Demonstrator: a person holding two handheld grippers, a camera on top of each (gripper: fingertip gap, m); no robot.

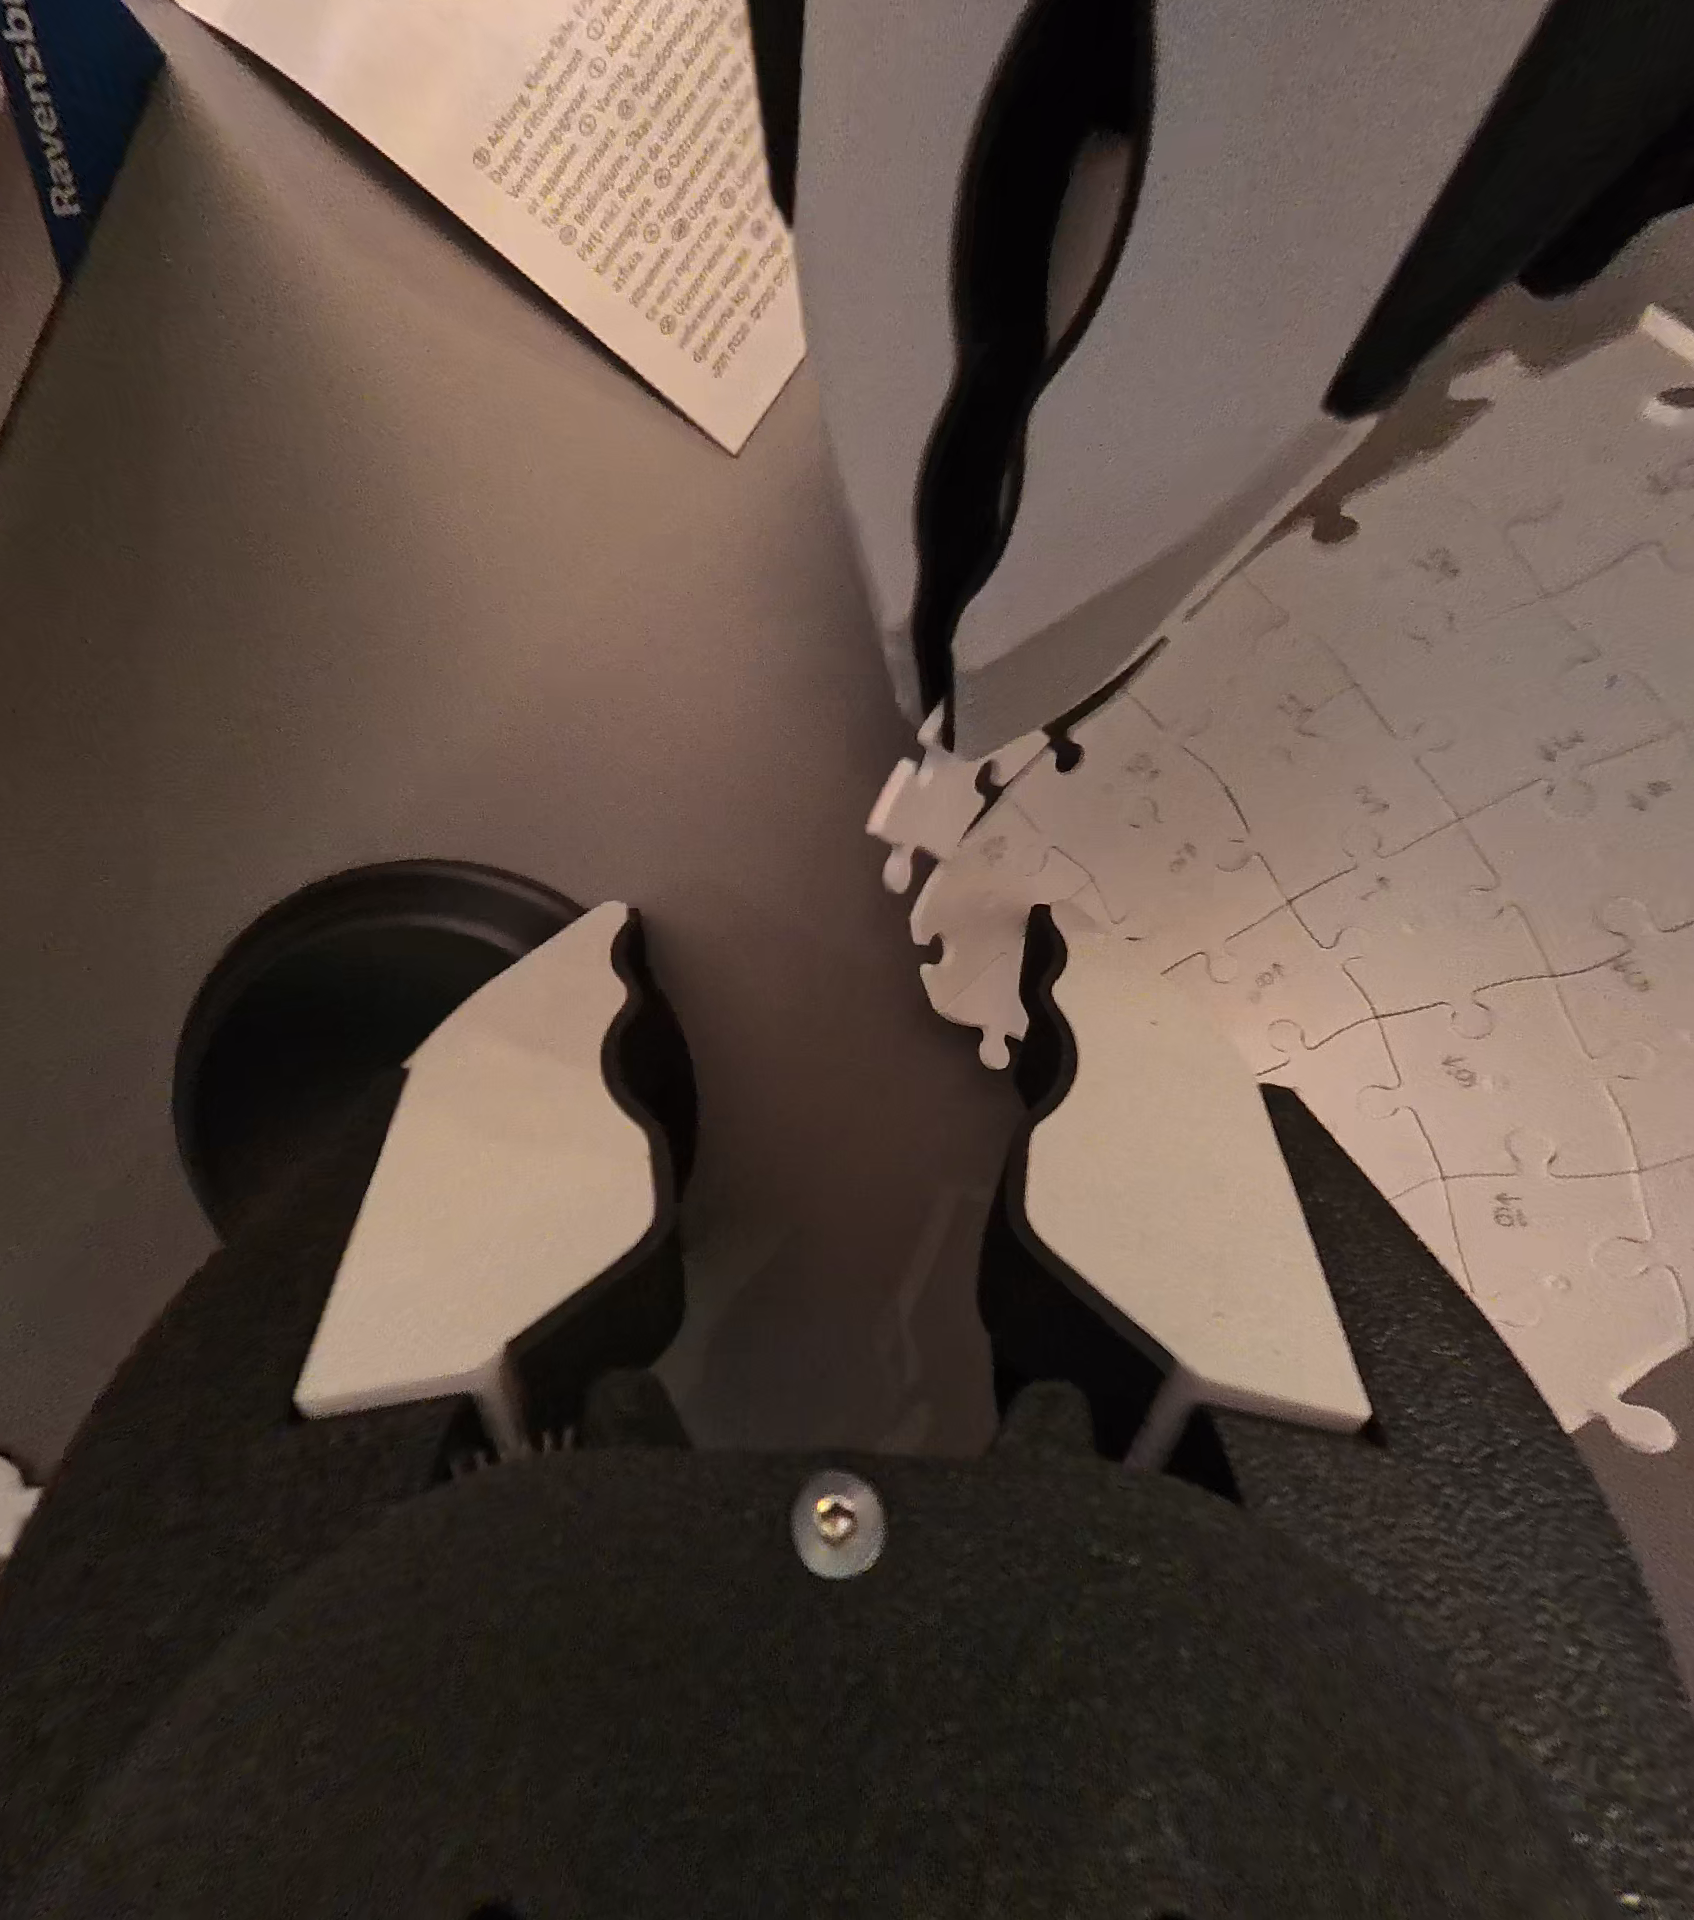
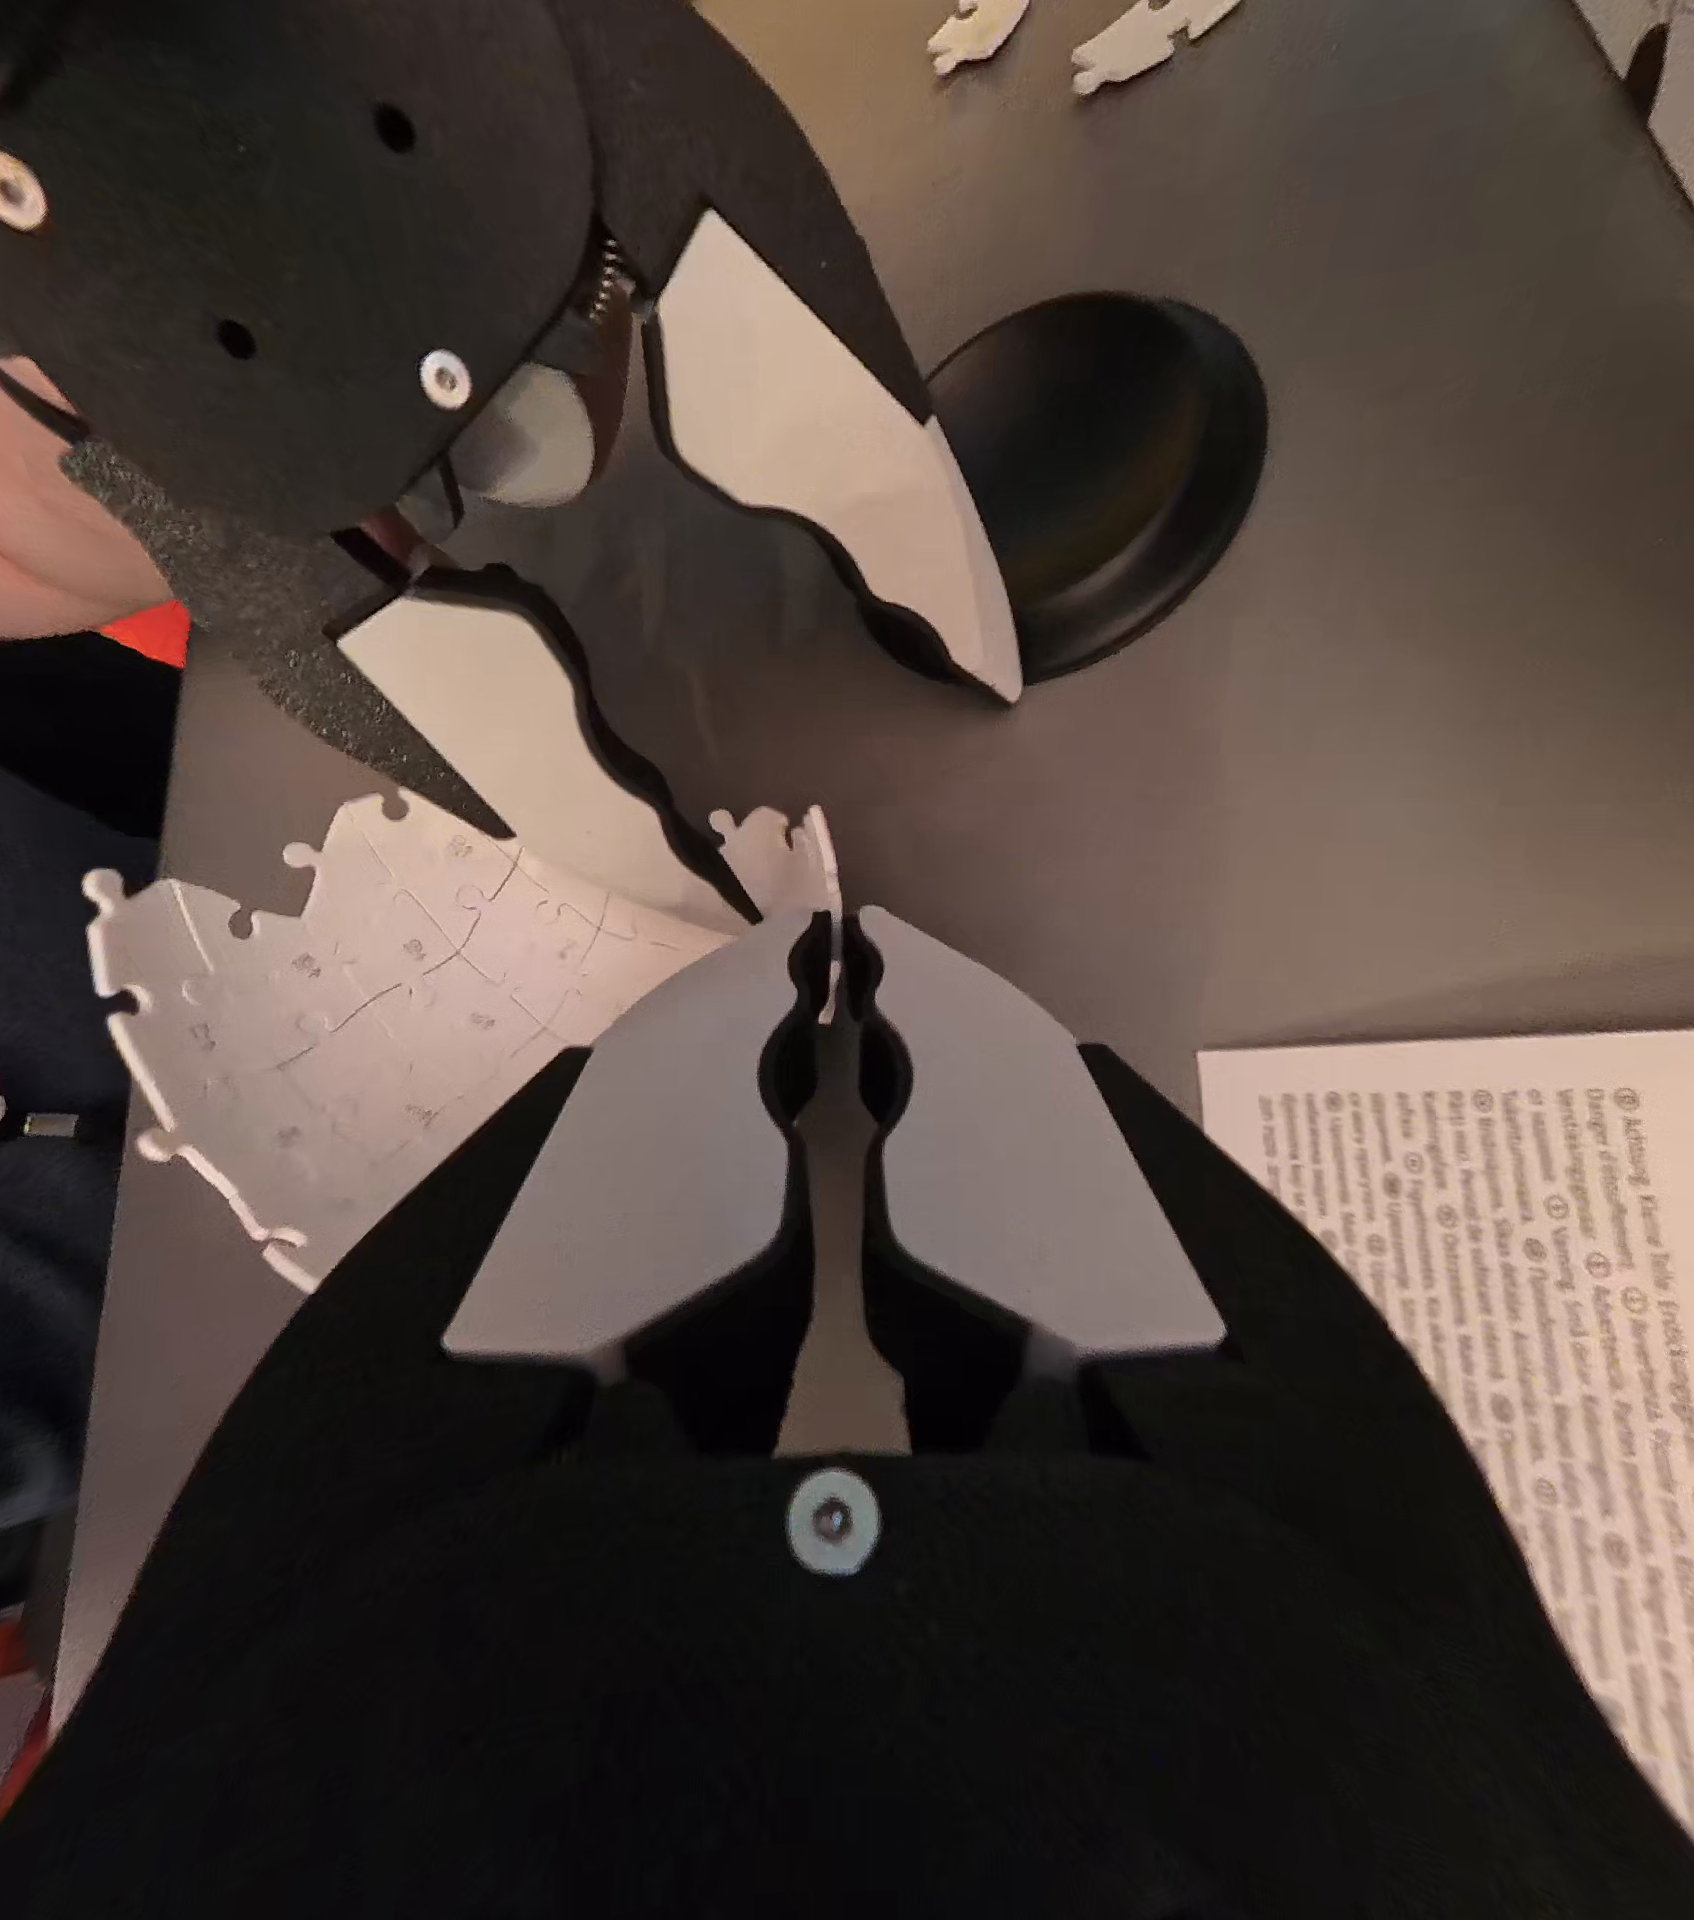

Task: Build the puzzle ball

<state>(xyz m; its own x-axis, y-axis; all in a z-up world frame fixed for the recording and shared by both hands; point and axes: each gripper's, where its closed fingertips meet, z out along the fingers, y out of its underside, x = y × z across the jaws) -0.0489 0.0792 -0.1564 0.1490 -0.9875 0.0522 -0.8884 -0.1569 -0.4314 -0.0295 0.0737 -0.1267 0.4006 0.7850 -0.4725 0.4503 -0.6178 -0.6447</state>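
Right gripper [image 2: 835, 971], jaws clamped on a white puzzle piece [image 2: 830, 997], meets the rim of the curved, partly assembled puzzle ball [image 2: 323, 1029] on the counter [image 2: 1394, 810]. Left gripper [image 1: 838, 930], jaws apart, touches that rim. Beyond: black stand [image 2: 1123, 468], printed leaflet [image 2: 1508, 1299].

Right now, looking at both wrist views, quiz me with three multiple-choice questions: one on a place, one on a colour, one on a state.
1. Where does the printed paper sheet lie?
A. flat on the table
B. inside the black ring
C. on the curved puzzle section

2. What colour is the round ring stand?
A. white
B. black
C. blue

3. How are the right tongs set?
A. wide open
B. out of view
C. shut on a white puzzle piece

Answers: A, it rests on the grey table; B, it looks plain black; C, its tips pinch the piece edge-on beside the assembled section, while the left tongs are open.
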